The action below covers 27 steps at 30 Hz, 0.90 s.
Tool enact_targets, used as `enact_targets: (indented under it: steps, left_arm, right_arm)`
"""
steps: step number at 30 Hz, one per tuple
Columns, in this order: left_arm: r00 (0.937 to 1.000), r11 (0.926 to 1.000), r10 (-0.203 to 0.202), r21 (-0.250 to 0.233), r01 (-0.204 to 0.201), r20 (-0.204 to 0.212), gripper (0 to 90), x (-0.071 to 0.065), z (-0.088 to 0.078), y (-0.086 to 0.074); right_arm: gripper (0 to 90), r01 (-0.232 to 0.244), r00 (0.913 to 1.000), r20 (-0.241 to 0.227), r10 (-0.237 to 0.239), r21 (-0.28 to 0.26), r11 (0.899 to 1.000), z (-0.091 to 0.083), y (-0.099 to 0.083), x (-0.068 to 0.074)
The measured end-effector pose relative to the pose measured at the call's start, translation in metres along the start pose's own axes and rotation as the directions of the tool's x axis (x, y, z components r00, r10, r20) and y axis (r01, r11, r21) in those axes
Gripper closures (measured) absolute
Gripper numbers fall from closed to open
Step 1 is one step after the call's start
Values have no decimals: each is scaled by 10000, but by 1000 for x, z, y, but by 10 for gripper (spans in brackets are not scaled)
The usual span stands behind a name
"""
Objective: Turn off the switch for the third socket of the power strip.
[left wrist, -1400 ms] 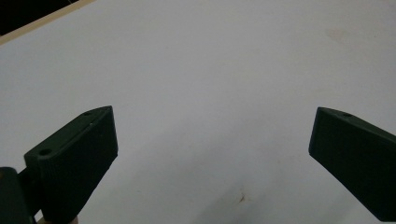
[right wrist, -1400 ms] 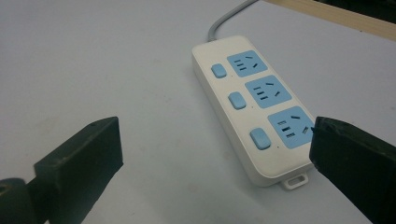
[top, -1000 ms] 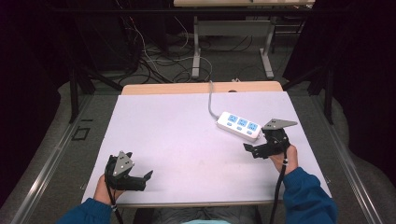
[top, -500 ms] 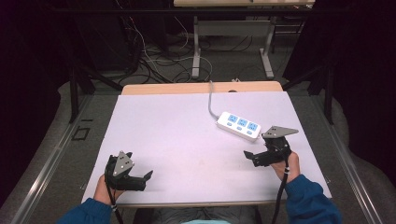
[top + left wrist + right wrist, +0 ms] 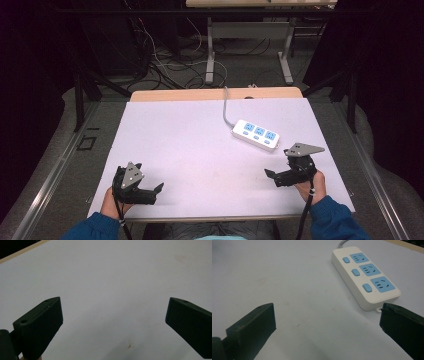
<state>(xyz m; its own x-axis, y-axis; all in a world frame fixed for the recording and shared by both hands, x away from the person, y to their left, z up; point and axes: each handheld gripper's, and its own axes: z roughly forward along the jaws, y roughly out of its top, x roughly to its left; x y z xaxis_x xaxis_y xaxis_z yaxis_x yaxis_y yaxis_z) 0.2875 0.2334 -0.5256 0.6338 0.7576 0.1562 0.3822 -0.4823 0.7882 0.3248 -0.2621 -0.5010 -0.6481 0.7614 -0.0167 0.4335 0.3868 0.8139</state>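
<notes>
- White plastic power strip (image 5: 255, 135) with three blue sockets and three blue switches, lying flat on the pale matte tabletop (image 5: 200, 145), right of centre, grey cord (image 5: 226, 107) trailing toward the far edge.
- Right gripper (image 5: 278, 178) near the table's front right corner, just short of the strip's closer end; jaws spread wide, gripping nothing.
- Left gripper (image 5: 152, 192) near the front left corner, well apart from the strip; jaws likewise spread, empty, over bare table.
- Probably light and rigid, with a smooth, somewhat slippery shell.
- Best taken across the narrow width, pinching the two long sides.
- Likely some drag or tug from the stiff cord when lifted.
</notes>
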Motion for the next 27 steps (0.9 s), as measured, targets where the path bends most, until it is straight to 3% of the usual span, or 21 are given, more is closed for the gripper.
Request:
enact_targets:
  steps: [11,12,15,27]
  left_arm:
    - [10000,10000,-6,6,6,7,11,0,0,0]
    - [10000,10000,-7,-4,7,5,12,0,0,0]
    - [10000,10000,-19,-10,19,13,11,0,0,0]
    - [9999,9999,-126,-8,126,99,11,-1,1,0]
  right_arm:
    - [0,105,9999,76,-106,125,9999,-5,-10,5]
    - [0,293,9995,64,-294,164,9994,-5,-11,4]
    - [0,136,9998,149,-138,160,9998,-6,-13,6]
    - [0,314,9992,251,-321,253,9992,-9,-23,8]
